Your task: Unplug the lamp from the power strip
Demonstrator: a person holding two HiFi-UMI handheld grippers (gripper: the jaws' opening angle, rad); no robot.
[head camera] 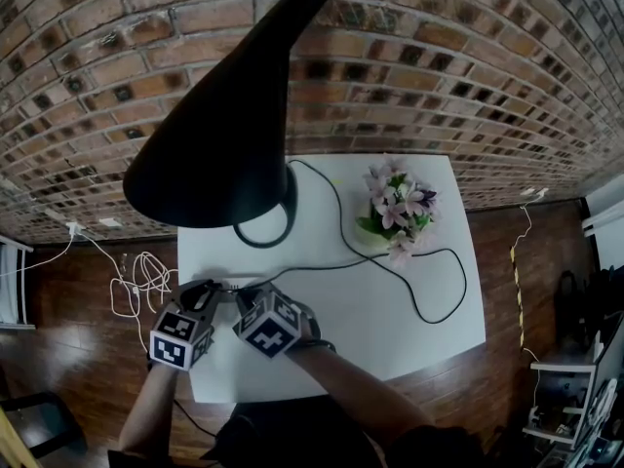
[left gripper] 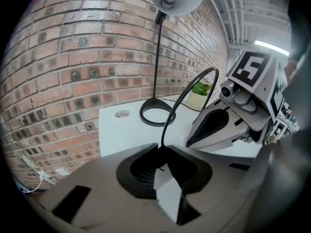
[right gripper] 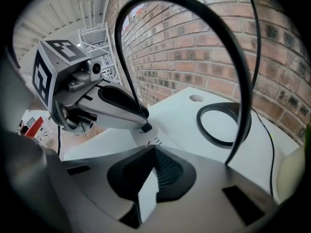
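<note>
Lamp shade [head camera: 224, 135], matt black; table top [head camera: 390, 330], smooth white; brick wall [head camera: 439, 76], rough and mottled; floor [head camera: 68, 359], dark wood; lamp cord [left gripper: 166, 126], smooth black sheath.

In the head view the left gripper [head camera: 207, 292] and right gripper [head camera: 242, 295] cover most of the power strip [right gripper: 154, 141] and the plug, and the lamp shade [head camera: 219, 115] masks its stem.

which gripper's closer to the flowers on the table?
Right. In the head view the right gripper is below and left of the flowers, clear of them. The left gripper is further left, beyond the right one, and shut on the black plug.
</note>
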